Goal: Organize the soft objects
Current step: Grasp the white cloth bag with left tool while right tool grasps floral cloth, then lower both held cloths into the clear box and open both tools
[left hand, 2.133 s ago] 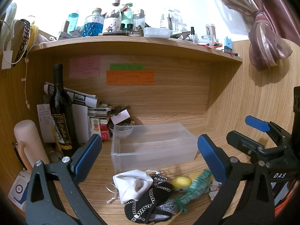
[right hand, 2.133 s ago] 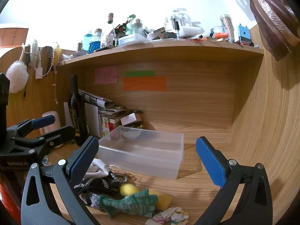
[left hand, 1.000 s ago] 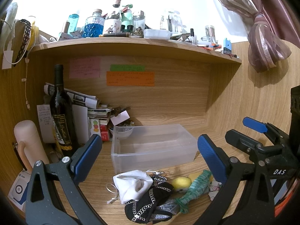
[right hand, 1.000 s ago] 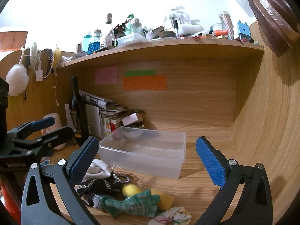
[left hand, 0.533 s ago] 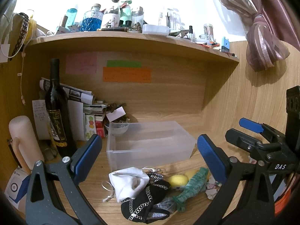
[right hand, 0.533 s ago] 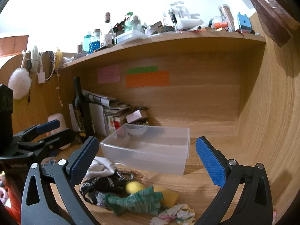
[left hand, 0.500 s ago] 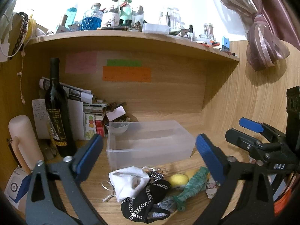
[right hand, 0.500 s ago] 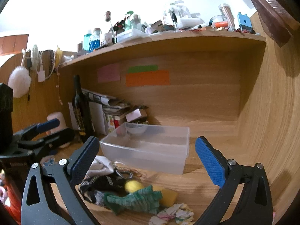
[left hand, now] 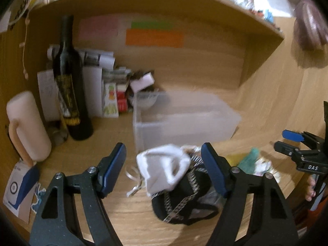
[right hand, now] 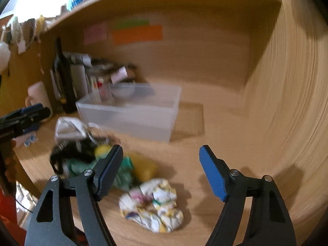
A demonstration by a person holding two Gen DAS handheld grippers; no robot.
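Left wrist view, left to right: wine bottle (left hand: 70,86) stands far left against the back wall, out of the working area. Clear bin (left hand: 180,121) sits centre-far and looks empty, likely the drop spot for the soft things. Pile lies near, just in front of it: white cloth (left hand: 164,168) on top of a black patterned piece (left hand: 184,201), green knit item (left hand: 249,160) and floral cloth (left hand: 264,166) further right. Left gripper (left hand: 164,170) has jaws wide apart, holding nothing, framing the white cloth; contact unclear through blur. Looks lined up to take that cloth first.

Right wrist view: yellow sponge (right hand: 143,168) beside the green knit, floral cloth near centre. Right gripper (right hand: 162,170) also spread wide and empty, hovering over the bare desk (right hand: 205,153) right of the pile, touching nothing I can see. Nothing is in the bin so far.
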